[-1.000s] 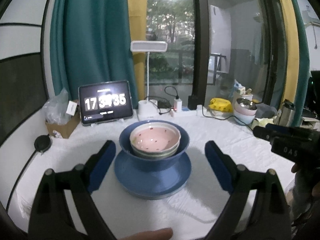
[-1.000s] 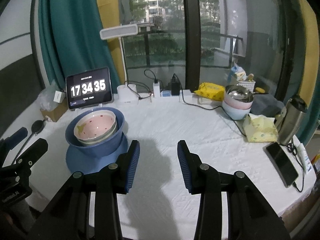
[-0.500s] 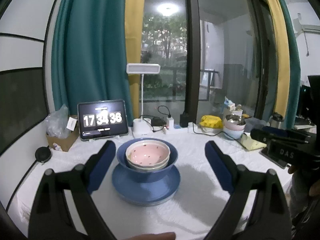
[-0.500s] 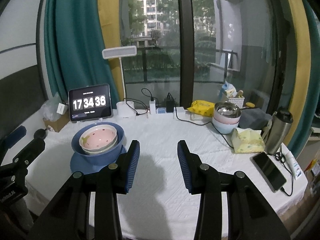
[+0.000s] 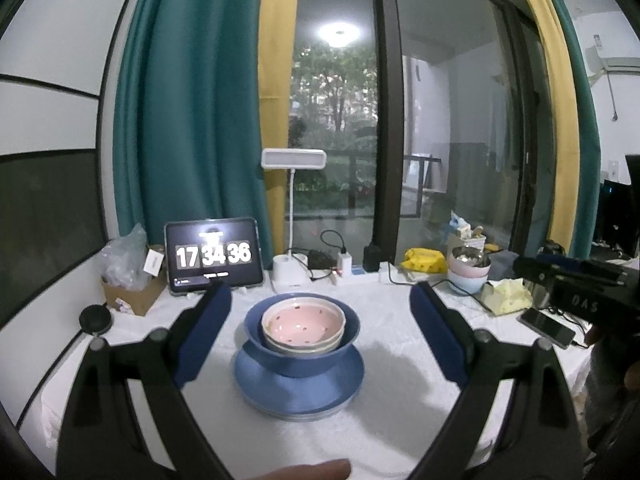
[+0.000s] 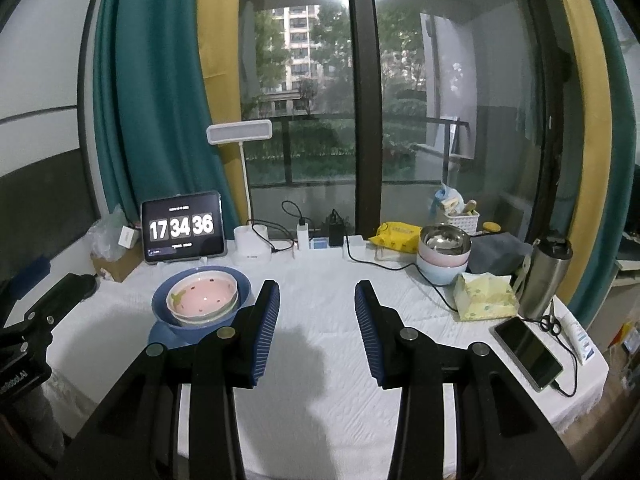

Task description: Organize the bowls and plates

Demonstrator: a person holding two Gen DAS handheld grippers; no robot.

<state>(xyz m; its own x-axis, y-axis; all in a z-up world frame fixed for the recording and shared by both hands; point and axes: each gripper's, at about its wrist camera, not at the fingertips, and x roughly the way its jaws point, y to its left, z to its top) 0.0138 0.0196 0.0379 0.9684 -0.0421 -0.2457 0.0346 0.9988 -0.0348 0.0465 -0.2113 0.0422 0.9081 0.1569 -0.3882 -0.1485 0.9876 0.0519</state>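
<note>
One stack stands on the white tablecloth: a blue plate [image 5: 300,384] at the bottom, a blue bowl [image 5: 304,354] on it, and a pink spotted bowl [image 5: 303,322] nested on a paler bowl inside. My left gripper [image 5: 320,300] is open, back from the stack, its blue pads framing it with nothing between them. In the right wrist view the same stack sits at the left, the pink bowl [image 6: 202,295] inside the blue bowl [image 6: 202,326]. My right gripper [image 6: 316,292] is open and empty over bare cloth to the stack's right.
Along the back edge stand a tablet clock [image 6: 182,226], a white desk lamp [image 6: 252,246], chargers with cables and a yellow bag [image 6: 398,236]. At the right are stacked pastel bowls with a steel one on top [image 6: 444,256], a tissue pack [image 6: 484,296], a steel flask [image 6: 546,276] and a phone [image 6: 528,352].
Both grippers have pulled back and up from the table, so the stack looks smaller and farther. Both stay open and empty. The stack has not moved.
</note>
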